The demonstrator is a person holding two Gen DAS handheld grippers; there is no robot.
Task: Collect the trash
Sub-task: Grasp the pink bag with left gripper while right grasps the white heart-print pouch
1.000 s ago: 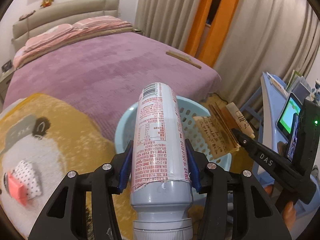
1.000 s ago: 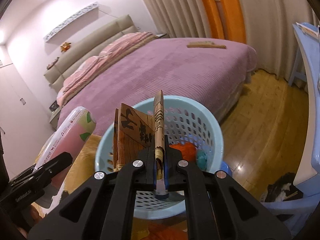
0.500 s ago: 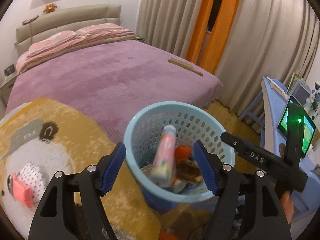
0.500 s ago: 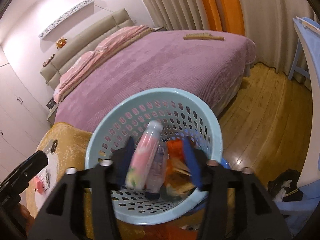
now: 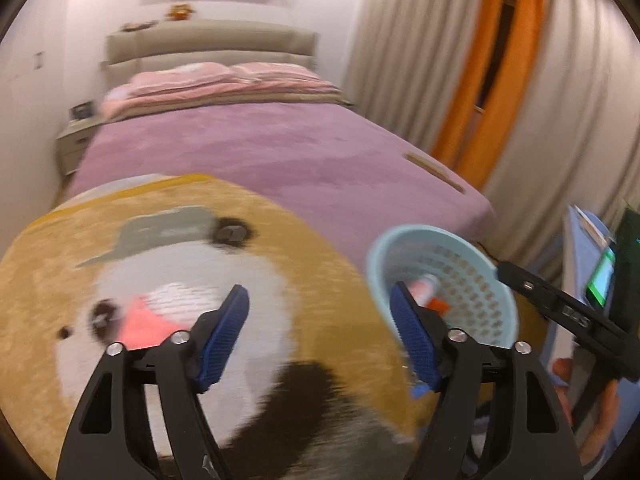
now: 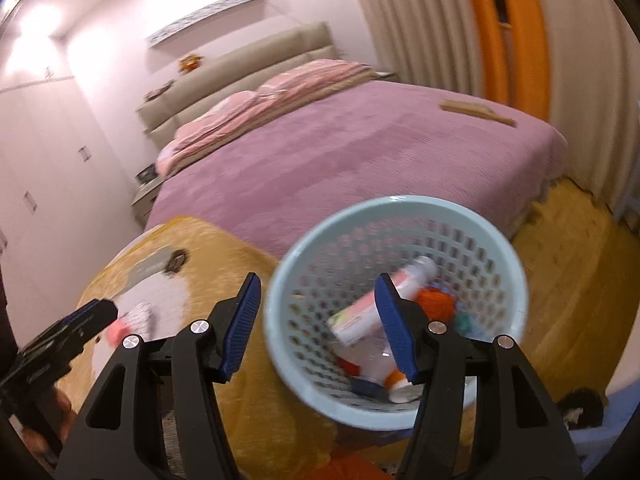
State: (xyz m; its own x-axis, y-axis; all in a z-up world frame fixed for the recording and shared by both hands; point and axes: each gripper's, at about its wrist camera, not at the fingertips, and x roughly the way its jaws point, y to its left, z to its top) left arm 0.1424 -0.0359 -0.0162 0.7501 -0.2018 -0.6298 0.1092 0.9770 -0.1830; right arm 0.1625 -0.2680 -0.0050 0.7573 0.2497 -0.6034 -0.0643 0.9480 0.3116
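A: How far along?
B: Bottle (image 6: 384,300) lies in the basket (image 6: 516,280), lower right of frame. Both tools, left (image 5: 320,336) and right (image 6: 320,324), gape wide, holding nothing.
A: Left?
B: Probably the pink scrap (image 5: 140,320) on the rug (image 5: 280,240), lower left.

Basket (image 6: 516,264) mouth open above (bottle (image 6: 380,300) slants inside); bed (image 6: 360,152) crowds behind.

Bed (image 6: 328,168) w/ purple cover: pink pillows (image 6: 256,116) at headboard end, flat wooden piece (image 6: 476,111) near foot corner. Yellow animal-face blanket (image 5: 168,280) spread at bed's foot end; light-blue basket (image 6: 400,216) just beside it, wood floor (image 6: 568,248) beyond.
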